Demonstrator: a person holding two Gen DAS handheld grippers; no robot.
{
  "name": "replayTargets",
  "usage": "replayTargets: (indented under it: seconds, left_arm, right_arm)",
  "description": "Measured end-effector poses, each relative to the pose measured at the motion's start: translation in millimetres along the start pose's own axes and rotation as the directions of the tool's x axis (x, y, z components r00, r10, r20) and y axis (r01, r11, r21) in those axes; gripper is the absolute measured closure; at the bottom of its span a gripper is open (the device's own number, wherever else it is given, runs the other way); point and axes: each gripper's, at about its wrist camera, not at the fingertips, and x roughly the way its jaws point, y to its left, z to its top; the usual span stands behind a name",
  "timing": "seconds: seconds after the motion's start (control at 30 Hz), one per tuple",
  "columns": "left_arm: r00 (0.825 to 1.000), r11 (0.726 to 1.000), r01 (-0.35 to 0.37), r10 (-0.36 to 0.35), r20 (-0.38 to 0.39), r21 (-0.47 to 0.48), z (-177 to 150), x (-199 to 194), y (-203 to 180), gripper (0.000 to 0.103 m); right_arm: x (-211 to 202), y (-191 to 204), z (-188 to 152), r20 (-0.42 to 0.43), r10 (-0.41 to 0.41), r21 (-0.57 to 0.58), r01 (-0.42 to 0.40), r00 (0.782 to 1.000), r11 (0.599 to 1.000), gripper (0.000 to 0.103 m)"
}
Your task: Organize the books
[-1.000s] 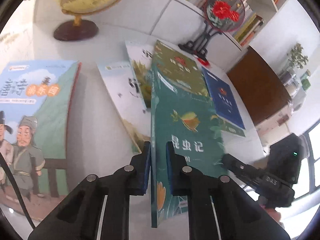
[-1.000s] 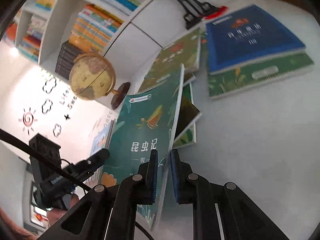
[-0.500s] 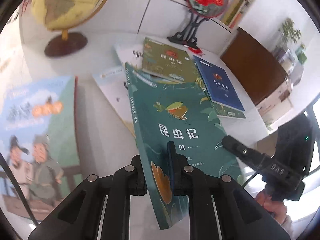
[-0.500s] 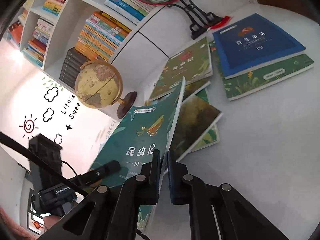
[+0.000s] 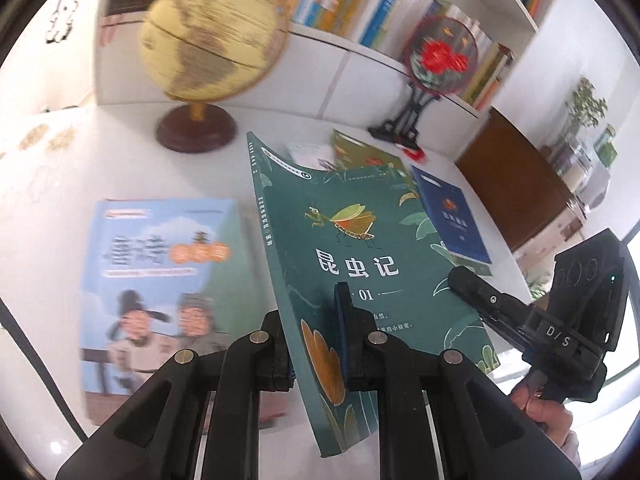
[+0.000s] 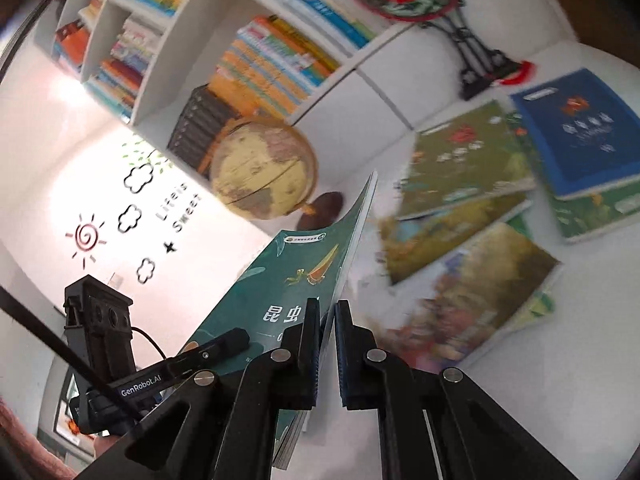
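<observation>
Green book held clear of the white table, clamped at its near edge by the left gripper and at its open page edge by the right gripper; both jaws closed on it. Both grips are best kept level and moved together, so the cover is not twisted. Thin softcover, dark green, insect drawing, slightly bowed.

green book lifted off table, tilted flatter; right tool clamped onto its edge.
</observation>
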Motion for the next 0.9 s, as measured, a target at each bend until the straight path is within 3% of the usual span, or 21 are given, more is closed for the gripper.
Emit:
replayTargets:
  seconds: [0.23,0.43,0.73,0.9]
  left_arm:
    - [0.999,0.995,-0.04,0.042,0.021,-0.087,-2.3,-14.4,56.9,0.091]
    - [0.997,0.984,-0.077,0.078,0.0,-0.164,-12.3,-14.2,100.1,0.09]
    - [0.986,0.938,-0.147,0.115,-0.119,-0.315,-30.0,-6.3,154.2,0.08]
    - [0.977,0.933,-0.182,0.136,-0.166,-0.311,-36.4,-3.2,167.5,0.077]
  right_arm:
    - [52.7,21.4,-7.1,-0.062,0.089,0.015,-0.088,0.994,0.996,0.096]
    - [96.5,33.0,-25.7,-0.133,0.107,0.015,-0.106,0.985,0.994,0.096]
    - [137.2,26.1,-52.7,-0.222,0.06,0.084,-0.042,0.973,0.996,0.095]
    - [141.2,27.7,-52.7,-0.246,0.023,0.078,-0.004,0.969,0.997,0.095]
